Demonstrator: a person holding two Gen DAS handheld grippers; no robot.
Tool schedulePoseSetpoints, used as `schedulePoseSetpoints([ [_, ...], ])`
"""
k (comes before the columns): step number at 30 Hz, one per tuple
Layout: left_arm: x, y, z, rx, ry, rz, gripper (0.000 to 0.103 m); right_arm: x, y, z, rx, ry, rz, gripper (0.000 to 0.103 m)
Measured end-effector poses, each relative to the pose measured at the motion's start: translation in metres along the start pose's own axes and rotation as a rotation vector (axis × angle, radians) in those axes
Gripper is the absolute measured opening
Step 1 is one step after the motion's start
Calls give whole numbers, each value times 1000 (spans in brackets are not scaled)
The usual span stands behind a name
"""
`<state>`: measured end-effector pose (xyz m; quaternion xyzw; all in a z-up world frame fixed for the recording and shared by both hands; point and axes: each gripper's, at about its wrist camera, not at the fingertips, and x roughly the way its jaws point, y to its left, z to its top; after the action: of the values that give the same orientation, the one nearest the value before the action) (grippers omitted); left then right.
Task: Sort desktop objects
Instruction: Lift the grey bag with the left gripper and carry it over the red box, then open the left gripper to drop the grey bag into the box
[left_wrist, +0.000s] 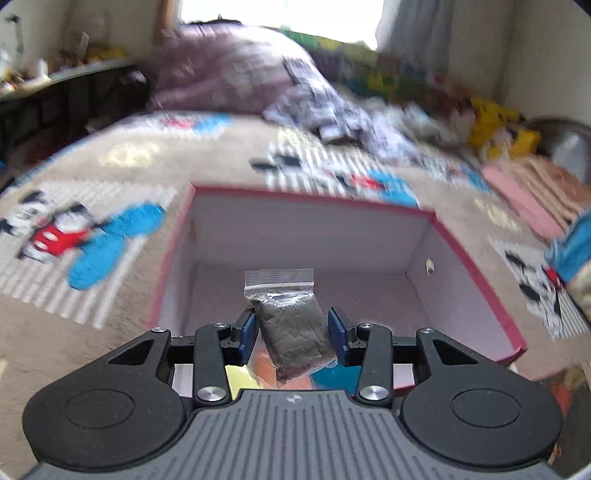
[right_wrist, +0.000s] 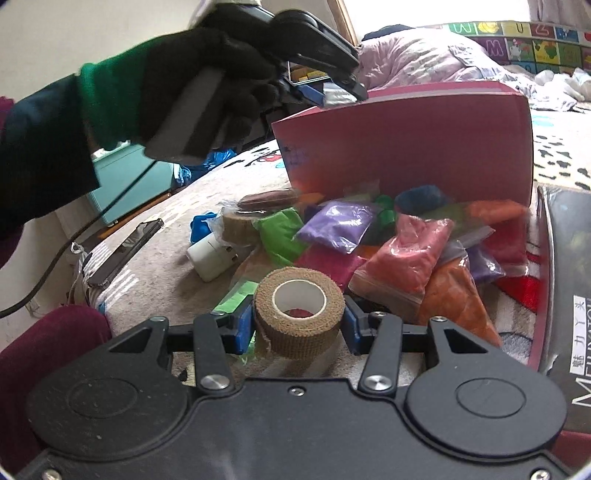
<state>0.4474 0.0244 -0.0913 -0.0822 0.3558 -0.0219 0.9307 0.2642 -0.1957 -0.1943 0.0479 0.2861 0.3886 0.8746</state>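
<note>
The left tool (left_wrist: 291, 334) grips a small clear zip bag of dark grey clay-like powder (left_wrist: 291, 328) between its blue pads, holding it above the open, empty pink-rimmed cardboard box (left_wrist: 476, 266) with pale inner walls. The bag hangs slanted, its zip strip toward 12 o'clock, over the near part of the box floor. The right tool (right_wrist: 298, 325) is clamped on a tan roll of cohesive bandage tape (right_wrist: 299, 317), core hole facing up, low over the patterned bedspread (right_wrist: 155, 258).

Risks, as I judge them: the bag is pinched only by its soft middle, so it could slip or swing and land on the near rim if let go too early; the box's near wall sits close under the left tool, and dipping lower might clip it. The left view is blurred, so exact clearance over the rim is hard to tell. On the right, the heap of coloured powder bags (right_wrist: 402, 251) lies just past the roll at 1 o'clock, touching the box's outer pink side (right_wrist: 406, 147); lifting carelessly could drag a bag along.

Open room: the box interior is clear toward 12 o'clock. In the right view the bedspread is free at 9 to 10 o'clock, short of a white plug adapter (right_wrist: 212, 256), while a dark printed carton (right_wrist: 569, 295) walls off 3 o'clock.
</note>
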Motion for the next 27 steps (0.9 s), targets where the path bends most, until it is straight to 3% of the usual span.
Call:
schedulePoseSetpoints([
  [6,28,-4,2,27,101,14,40,2,-3,-1,12,5,3,47],
  [15,47,-4,0,34,188,61,43,2,-6,-1,18,3,5,47],
  [21,37,2,-1,13,175,84,52,0,-6,-1,19,0,0,47],
  [25,14,1,-1,-4,128,70,53,-2,-7,-1,18,-7,-12,47],
  [27,-1,-1,-2,0,100,69,59,-5,-7,-1,19,-13,-19,47],
])
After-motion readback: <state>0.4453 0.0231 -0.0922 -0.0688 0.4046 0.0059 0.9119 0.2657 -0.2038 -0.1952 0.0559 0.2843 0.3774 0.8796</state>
